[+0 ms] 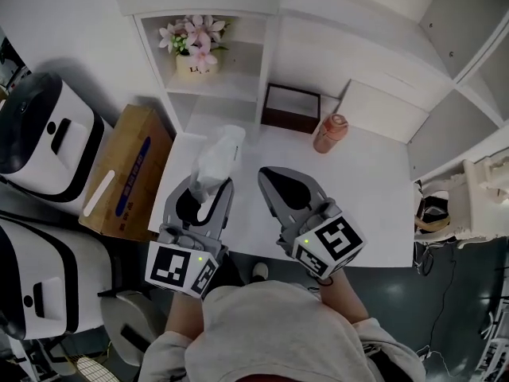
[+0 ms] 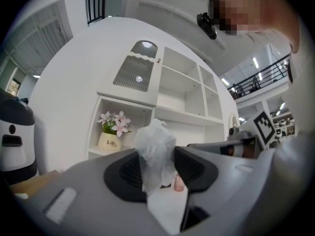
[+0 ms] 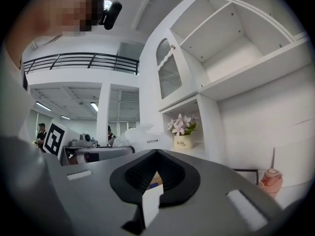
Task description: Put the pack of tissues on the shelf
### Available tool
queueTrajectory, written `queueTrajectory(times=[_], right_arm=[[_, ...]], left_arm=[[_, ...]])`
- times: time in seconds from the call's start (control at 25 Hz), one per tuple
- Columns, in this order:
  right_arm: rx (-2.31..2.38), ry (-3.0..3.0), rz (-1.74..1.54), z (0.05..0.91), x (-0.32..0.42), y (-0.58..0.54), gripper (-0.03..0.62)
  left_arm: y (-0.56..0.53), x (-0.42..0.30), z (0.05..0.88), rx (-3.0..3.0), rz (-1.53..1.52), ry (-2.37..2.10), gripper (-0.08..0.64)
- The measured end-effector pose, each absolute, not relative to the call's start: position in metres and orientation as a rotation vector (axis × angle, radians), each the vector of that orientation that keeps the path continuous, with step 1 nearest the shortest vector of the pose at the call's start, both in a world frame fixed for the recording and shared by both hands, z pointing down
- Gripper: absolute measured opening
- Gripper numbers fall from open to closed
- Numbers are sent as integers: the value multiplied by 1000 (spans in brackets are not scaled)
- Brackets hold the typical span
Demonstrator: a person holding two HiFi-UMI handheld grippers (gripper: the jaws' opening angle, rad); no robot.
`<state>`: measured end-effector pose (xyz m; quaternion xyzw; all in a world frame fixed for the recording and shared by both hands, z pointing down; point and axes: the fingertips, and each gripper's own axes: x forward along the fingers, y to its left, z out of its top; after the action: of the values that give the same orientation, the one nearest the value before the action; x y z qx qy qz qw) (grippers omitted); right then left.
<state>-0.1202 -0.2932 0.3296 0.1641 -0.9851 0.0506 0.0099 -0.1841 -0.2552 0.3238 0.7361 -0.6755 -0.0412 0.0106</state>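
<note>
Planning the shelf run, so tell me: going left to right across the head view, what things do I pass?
white appliance → cardboard box → pack of tissues → dark open box → pink bottle

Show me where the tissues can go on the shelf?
The shelf compartments right of the flower pot look bare. The white table is open right of the orange bottle. Crowded: the flower pot's cubby, and between the dark box and bottle.

tissue pack [image 1: 219,159]: 1 | flowerpot [image 1: 195,50]: 1 | cardboard box [image 1: 131,169]: 1 | pink bottle [image 1: 330,132]: 1 | tools [image 1: 211,181] [image 1: 282,173]: 2
</note>
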Motion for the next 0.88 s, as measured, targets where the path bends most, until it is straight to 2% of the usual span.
queueTrajectory(times=[0.88], right_arm=[[756, -3028, 162, 320, -179, -342, 0]], left_arm=[[-317, -248, 314, 2456, -109, -1922, 161]])
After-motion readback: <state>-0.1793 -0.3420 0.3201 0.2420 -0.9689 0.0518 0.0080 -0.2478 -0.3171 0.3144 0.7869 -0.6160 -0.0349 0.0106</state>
